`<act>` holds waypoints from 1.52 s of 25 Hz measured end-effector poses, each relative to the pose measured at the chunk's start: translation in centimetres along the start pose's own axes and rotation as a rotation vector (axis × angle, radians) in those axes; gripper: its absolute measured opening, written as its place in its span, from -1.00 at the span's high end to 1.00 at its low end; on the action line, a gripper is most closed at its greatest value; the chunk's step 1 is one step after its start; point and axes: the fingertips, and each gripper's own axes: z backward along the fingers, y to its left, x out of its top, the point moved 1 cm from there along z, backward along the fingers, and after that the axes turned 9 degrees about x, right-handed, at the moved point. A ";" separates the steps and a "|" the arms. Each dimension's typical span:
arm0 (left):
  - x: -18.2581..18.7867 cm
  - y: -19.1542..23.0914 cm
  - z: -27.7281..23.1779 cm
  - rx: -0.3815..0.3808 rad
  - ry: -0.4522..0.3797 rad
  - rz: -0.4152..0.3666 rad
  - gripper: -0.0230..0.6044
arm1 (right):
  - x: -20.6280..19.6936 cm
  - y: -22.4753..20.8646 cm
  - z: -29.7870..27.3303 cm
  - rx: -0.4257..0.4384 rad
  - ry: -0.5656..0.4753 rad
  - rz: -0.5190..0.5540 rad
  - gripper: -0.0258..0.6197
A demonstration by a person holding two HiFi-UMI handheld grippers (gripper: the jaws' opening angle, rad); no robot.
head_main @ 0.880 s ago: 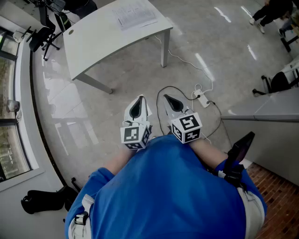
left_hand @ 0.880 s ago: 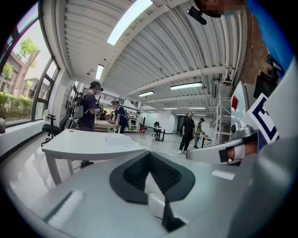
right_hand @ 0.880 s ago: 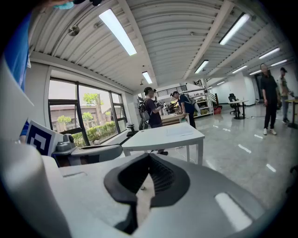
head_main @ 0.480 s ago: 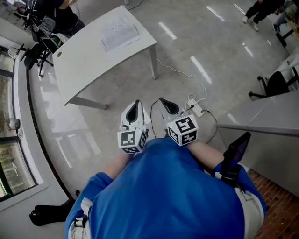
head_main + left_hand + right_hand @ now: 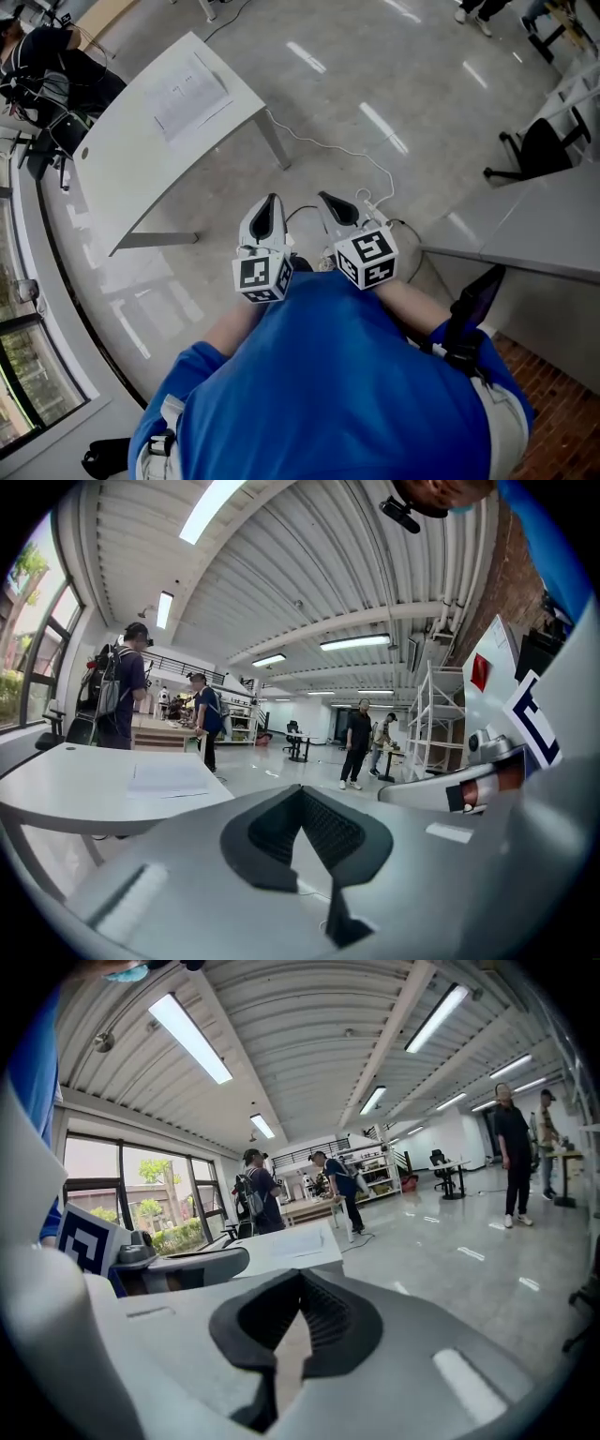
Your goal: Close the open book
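The open book (image 5: 190, 91) lies flat with its white pages up on a white table (image 5: 122, 178) at the upper left of the head view, far from both grippers. It also shows on the table in the left gripper view (image 5: 169, 780) and in the right gripper view (image 5: 295, 1238). My left gripper (image 5: 273, 201) and right gripper (image 5: 330, 198) are held side by side close to the person's blue shirt, over the grey floor. Both point forward and slightly down. Each is shut with nothing between its jaws, as the left gripper (image 5: 304, 801) and the right gripper (image 5: 300, 1283) show in their own views.
A white power strip (image 5: 373, 208) and its cable lie on the floor just ahead of the grippers. A grey desk (image 5: 525, 225) and a black chair (image 5: 534, 150) stand at the right. Several people (image 5: 361, 742) stand deeper in the hall, and windows line the left wall.
The head view has swung: the table with the book has slid toward the upper left, and the power strip lies closer to the grippers. Both grippers stay shut, side by side.
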 end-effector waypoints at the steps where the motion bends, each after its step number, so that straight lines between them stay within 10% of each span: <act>1: 0.0 -0.5 -0.6 -0.008 0.002 -0.004 0.91 | 0.0 -0.7 0.2 -0.010 -0.005 -0.005 0.91; 38: 5.8 5.4 -25.5 -0.108 0.004 0.033 0.91 | 12.1 -16.5 -17.2 -0.128 0.003 0.027 0.91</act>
